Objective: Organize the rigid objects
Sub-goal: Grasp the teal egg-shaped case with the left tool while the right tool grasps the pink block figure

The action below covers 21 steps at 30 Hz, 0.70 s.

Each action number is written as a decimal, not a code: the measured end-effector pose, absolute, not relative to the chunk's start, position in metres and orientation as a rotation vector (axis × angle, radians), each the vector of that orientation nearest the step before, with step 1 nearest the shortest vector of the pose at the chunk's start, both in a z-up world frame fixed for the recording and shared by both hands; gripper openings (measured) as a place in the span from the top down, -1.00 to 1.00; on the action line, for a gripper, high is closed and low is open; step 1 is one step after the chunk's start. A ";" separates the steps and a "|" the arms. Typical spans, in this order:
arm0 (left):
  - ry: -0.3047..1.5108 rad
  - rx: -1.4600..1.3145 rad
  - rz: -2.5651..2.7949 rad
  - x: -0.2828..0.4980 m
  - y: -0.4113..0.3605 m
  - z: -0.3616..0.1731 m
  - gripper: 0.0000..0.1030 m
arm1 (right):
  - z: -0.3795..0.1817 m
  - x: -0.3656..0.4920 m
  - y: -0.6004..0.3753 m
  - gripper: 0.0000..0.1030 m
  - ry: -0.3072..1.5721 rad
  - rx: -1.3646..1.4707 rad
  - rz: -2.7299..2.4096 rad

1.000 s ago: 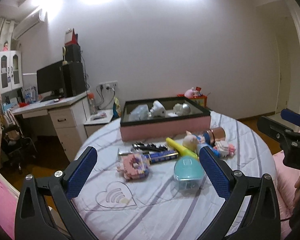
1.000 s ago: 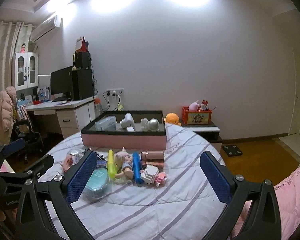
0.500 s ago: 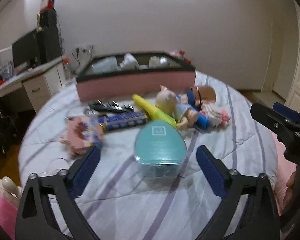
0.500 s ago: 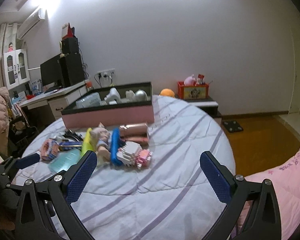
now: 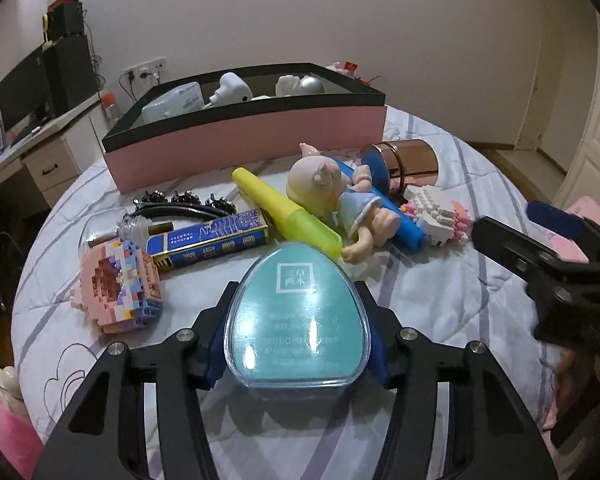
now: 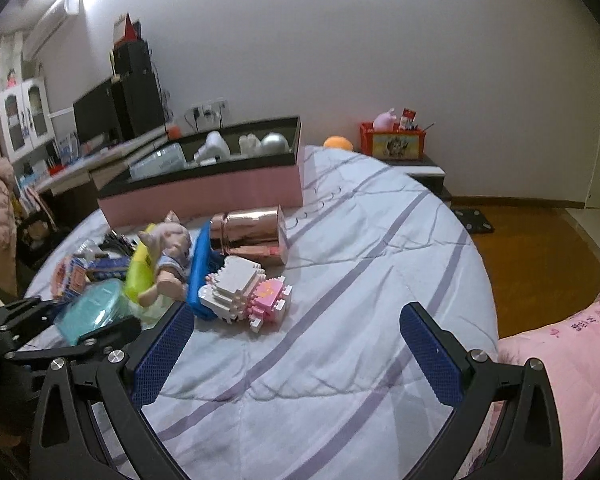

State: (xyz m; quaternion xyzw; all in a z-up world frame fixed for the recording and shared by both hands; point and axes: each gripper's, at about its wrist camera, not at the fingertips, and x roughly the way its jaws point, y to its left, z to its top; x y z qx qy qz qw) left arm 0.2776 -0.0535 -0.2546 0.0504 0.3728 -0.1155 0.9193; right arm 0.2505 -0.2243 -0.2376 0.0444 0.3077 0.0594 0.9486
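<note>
On the round bed (image 5: 440, 320) with the striped quilt, the left gripper (image 5: 296, 344) has its jaws closing around a teal egg-shaped case (image 5: 296, 320) with a clear shell. The case sits right between the blue pads (image 5: 376, 356), which look snug against both its sides, and it's resting on the quilt at the near edge of the pile.

Behind the case there's a whole jumble, mostly touching each other: a pink brick-built toy (image 5: 118, 284) off to the left, a blue and gold box (image 5: 210, 242) lying flat, a black hair clip (image 5: 184, 204) with flower shapes, a yellow tube (image 5: 284, 210), a doll (image 5: 340, 200) lying across a blue stick (image 5: 400, 220), a shiny copper can (image 5: 404, 158) on its side, and a white and pink brick model (image 6: 246, 292) on the right end.

Further back is a long pink box (image 5: 244, 136) with a dark rim, and it's got a few white and silver things inside, can't really tell what they are.

The right gripper (image 6: 296, 340) hangs over bare quilt with its jaws spread wide and nothing between them. The brick model is just past its left fingertip.
</note>
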 end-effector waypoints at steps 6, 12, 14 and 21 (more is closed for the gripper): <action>0.766 0.115 -0.212 0.269 -0.040 -0.253 -0.08 | -0.248 0.277 -0.210 -1.00 0.766 0.002 0.094; 0.764 0.093 -0.211 0.267 -0.028 -0.252 -0.08 | -0.250 0.294 -0.198 -1.00 0.844 -0.070 0.084; 0.765 0.088 -0.216 0.267 -0.025 -0.253 -0.08 | -0.250 0.301 -0.198 -0.97 0.859 -0.063 0.116; 0.765 0.061 -0.209 0.268 -0.011 -0.253 -0.08 | -0.248 0.312 -0.191 -0.35 0.851 -0.065 0.204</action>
